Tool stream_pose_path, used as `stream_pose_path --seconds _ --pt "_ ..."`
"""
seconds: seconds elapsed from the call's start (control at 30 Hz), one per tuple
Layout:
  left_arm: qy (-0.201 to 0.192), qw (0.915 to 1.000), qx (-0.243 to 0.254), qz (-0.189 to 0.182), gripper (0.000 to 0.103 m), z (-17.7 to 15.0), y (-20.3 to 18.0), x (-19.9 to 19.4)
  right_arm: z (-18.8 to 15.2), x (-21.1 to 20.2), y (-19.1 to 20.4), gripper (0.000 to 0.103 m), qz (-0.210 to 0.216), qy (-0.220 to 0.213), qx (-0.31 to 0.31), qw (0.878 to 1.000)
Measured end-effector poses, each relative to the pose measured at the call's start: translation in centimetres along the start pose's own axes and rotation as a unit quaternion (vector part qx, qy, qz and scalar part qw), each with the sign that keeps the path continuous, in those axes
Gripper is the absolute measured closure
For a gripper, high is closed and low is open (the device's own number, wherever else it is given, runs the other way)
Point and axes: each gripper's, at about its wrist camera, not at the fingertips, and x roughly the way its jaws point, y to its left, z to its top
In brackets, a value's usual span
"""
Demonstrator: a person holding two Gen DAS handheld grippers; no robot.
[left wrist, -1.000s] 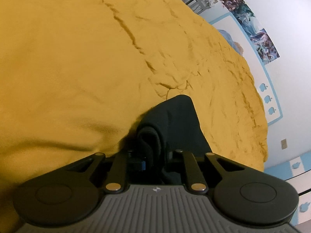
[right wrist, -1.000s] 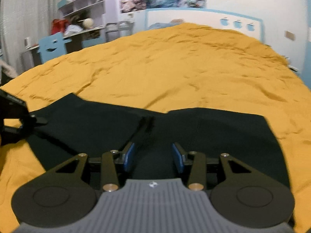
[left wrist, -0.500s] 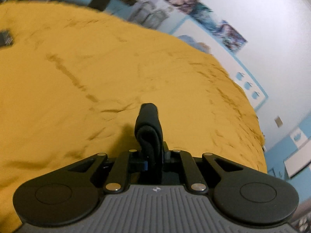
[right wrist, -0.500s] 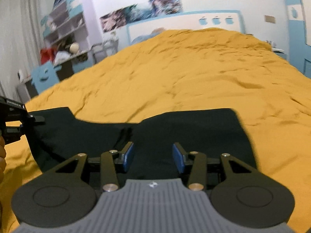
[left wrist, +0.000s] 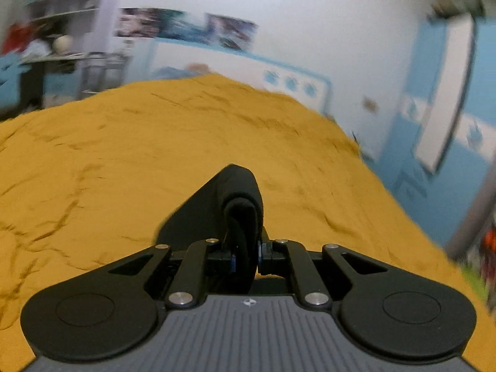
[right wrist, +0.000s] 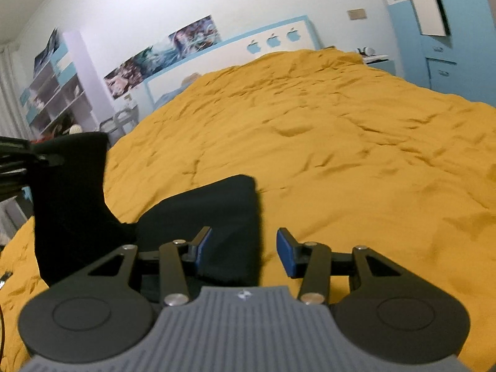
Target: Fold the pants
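Most of the pants (left wrist: 235, 198) are lying hidden below my left gripper (left wrist: 245, 255), which is pinching a rolled fold, probably the waistband. My right gripper (right wrist: 245, 249) is hovering wide over pants on the yellow bedspread (right wrist: 341, 155).

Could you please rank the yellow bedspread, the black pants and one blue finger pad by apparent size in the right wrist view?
1. yellow bedspread
2. black pants
3. blue finger pad, although nearest the camera.
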Motion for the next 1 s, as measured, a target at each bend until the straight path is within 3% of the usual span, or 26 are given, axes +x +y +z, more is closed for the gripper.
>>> stream_pose_path --seconds 0.23,0.43,0.5,0.57,0.6,0.67,0.8,0.87,1.0 --pt "0.033 0.9938 0.1 -0.033 0.091 -3.8 -7.3 2.4 -0.3 -1.9 -3.7 0.06 -0.01 -0.011 0.04 0.999" --pt "0.103 0.9826 0.151 -0.034 0.088 -7.8 -9.9 4.7 -0.4 -1.9 -5.3 0.059 -0.003 -0.006 0.08 0.997" --pt "0.132 0.9761 0.167 -0.044 0.079 -9.1 -10.0 5.1 -0.4 -1.8 -5.1 0.059 -0.001 -0.003 0.076 0.997" --pt "0.177 0.9657 0.178 -0.067 0.048 -10.0 -10.0 5.5 -0.4 -1.6 -4.9 0.059 0.0 0.001 0.071 0.997" --pt "0.188 0.9626 0.179 -0.077 0.045 -10.4 -9.8 5.1 -0.4 -1.5 -4.8 0.059 0.0 0.002 0.07 0.998" --pt "0.183 0.9644 0.163 -0.1 0.045 -10.2 -8.6 3.5 -0.4 -1.5 -4.5 0.059 0.0 0.002 0.069 0.998" --pt "0.159 0.974 0.083 -0.139 0.04 -8.1 -4.3 0.1 -0.1 -1.2 -4.0 0.058 0.001 0.007 0.064 0.998" --pt "0.141 0.981 0.055 -0.121 0.03 -7.2 -2.0 -1.3 0.0 -1.0 -3.4 0.058 0.003 0.012 0.057 0.998" --pt "0.143 0.9875 0.055 -0.037 0.03 -6.3 1.9 -2.0 0.9 -0.4 -1.2 0.058 0.017 0.019 0.04 0.999"
